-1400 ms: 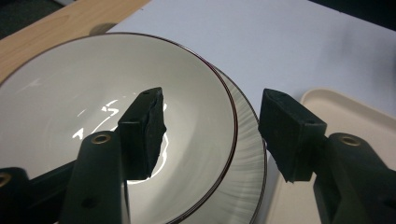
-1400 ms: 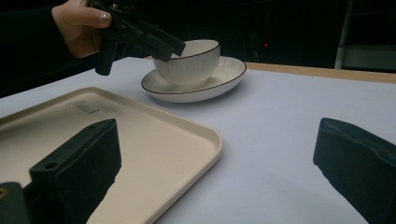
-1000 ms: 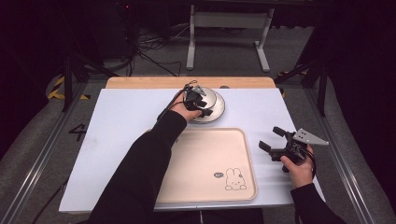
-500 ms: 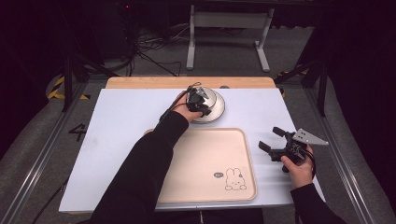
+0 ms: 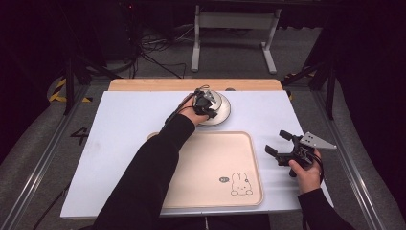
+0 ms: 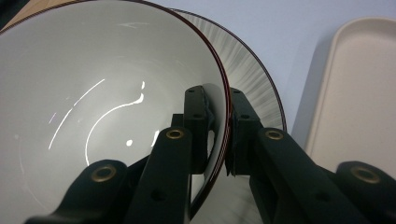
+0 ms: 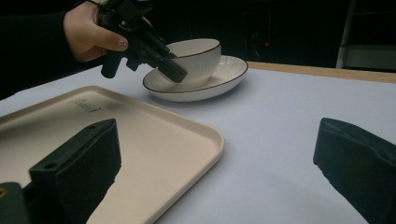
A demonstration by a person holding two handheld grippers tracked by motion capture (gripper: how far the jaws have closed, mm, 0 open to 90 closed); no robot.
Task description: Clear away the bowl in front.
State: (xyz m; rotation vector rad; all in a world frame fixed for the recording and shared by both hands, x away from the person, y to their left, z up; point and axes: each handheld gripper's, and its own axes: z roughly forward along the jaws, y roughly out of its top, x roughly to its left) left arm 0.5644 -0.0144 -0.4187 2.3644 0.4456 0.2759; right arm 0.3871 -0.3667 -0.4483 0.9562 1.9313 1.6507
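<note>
Near the table's far edge, the left gripper (image 6: 219, 135) has just closed its jaws on the rim of the bowl (image 6: 107, 107) sitting in a saucer (image 6: 257, 74). Lift straight up, keeping it level. The right gripper (image 5: 282, 143) waits open beside the tray (image 5: 210, 172).

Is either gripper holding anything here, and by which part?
The left gripper has just closed on the bowl, pinching its rim, one jaw inside and one outside. The right gripper is open and holds nothing.

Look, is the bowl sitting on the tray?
No, the bowl sits on a plate on the white table, beyond the tray.
</note>
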